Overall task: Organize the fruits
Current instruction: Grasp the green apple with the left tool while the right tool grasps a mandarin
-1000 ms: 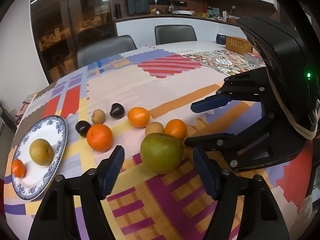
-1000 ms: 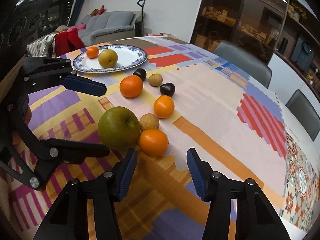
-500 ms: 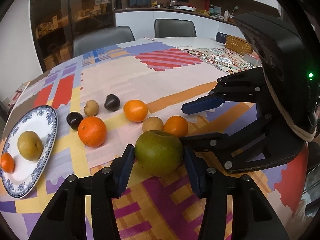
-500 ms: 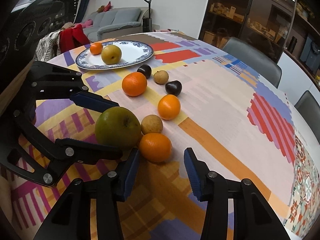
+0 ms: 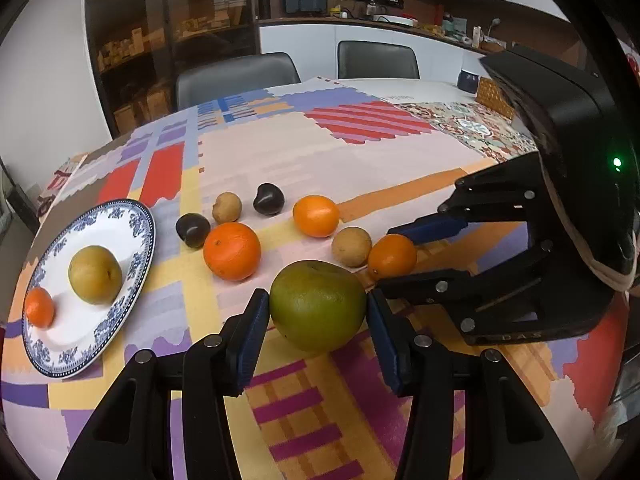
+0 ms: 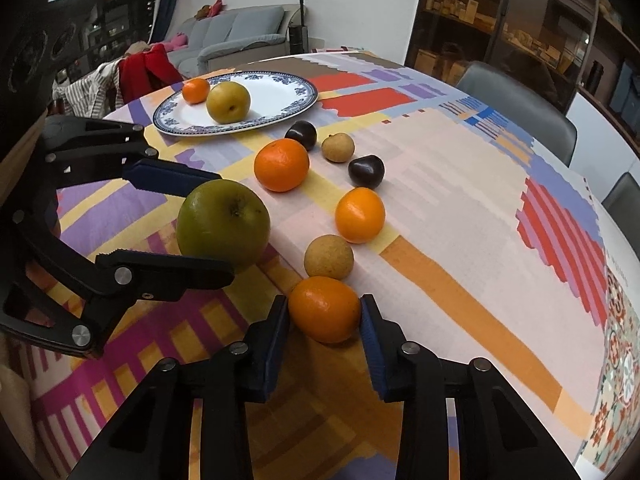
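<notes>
My left gripper [image 5: 316, 312] is shut on a large green apple [image 5: 318, 305] resting on the patterned tablecloth; it also shows in the right wrist view [image 6: 223, 224]. My right gripper [image 6: 323, 312] is shut on a small orange [image 6: 324, 309], which shows in the left wrist view [image 5: 392, 255] too. A blue-and-white plate [image 5: 138, 240] at the left holds a yellow pear [image 5: 95, 274] and a small orange [image 5: 39, 307]. Between plate and grippers lie a large orange [image 5: 232, 251], another orange [image 5: 316, 216], two brown round fruits [image 5: 351, 246] and two dark chestnut-like fruits [image 5: 269, 199].
Grey chairs [image 5: 236, 76] stand at the table's far side. A wicker basket [image 5: 494, 94] sits at the far right of the table. In the right wrist view a chair draped with red cloth [image 6: 148, 70] stands beyond the plate.
Both grippers moved forward and closed: the left one onto the green apple, the right one onto the nearest small orange. The other fruits have not moved.
</notes>
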`<state>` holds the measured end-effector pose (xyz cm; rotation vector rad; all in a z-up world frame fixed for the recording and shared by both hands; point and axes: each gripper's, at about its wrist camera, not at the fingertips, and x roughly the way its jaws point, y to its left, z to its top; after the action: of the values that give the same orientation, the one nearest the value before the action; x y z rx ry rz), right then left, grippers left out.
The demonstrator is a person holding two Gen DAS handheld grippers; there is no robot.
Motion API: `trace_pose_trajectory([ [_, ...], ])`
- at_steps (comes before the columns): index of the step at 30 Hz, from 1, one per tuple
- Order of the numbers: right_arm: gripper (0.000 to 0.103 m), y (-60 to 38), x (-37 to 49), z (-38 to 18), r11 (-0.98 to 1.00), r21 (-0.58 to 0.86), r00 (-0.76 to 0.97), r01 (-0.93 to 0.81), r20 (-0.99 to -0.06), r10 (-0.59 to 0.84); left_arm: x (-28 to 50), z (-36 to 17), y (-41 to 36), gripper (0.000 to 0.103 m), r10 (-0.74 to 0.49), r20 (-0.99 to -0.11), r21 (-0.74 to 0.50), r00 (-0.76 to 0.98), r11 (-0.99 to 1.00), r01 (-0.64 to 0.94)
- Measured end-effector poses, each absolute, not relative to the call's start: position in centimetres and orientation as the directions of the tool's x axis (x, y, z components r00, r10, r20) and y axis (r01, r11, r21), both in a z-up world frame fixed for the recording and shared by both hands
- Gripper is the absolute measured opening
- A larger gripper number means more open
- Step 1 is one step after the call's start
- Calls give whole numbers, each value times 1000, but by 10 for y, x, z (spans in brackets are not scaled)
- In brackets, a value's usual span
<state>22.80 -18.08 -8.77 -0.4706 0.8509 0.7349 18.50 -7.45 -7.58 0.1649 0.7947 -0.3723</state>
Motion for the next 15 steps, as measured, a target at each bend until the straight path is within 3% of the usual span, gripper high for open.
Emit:
trace_pose_trajectory([
  [15, 36, -177, 201, -46, 773, -39, 550, -633, -726, 413, 160, -45, -48, 49, -252, -662, -5, 706, 943, 332],
])
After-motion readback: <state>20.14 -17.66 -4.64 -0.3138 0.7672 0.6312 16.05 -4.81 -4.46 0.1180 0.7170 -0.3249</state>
